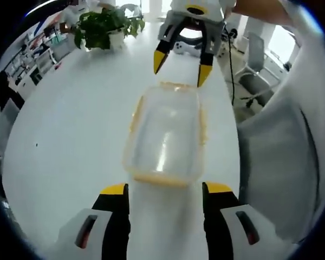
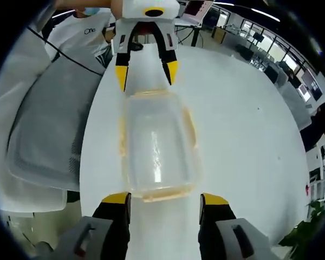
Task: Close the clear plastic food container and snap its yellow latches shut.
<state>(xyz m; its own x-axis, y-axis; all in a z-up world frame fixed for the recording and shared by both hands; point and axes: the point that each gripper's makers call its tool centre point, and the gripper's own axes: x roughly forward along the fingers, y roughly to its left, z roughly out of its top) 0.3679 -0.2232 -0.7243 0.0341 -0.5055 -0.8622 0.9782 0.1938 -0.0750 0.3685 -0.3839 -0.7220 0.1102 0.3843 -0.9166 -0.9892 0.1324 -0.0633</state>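
White tabletop [image 1: 70, 162] runs through an open office, with a potted plant [image 1: 105, 26] at its far end in the left gripper view and a person's pale clothing along the table edge on the right of that view. Going from left to right, the left gripper [image 1: 165, 189] comes first: its two yellow-tipped jaws rise spread apart, holding nothing, just short of the near end of the clear plastic food container [image 1: 165, 138], which lies flat on the table with its lid on and its long axis running straight away from the jaws. Yellow latches [image 1: 160, 180] show as soft bands along its near end and sides; whether any is snapped down is too blurred to tell. Beyond the far end hangs the right gripper [image 1: 183, 65], tips pointing down toward that end. In the right gripper view the same line is mirrored: the right gripper [image 2: 165, 199] stands spread and empty near one short end of the container [image 2: 157, 149], and the left gripper [image 2: 146, 73] faces it from the other end. Each tool looks about equally near its own end, so my judgement is that the end latches are next, one per hand.
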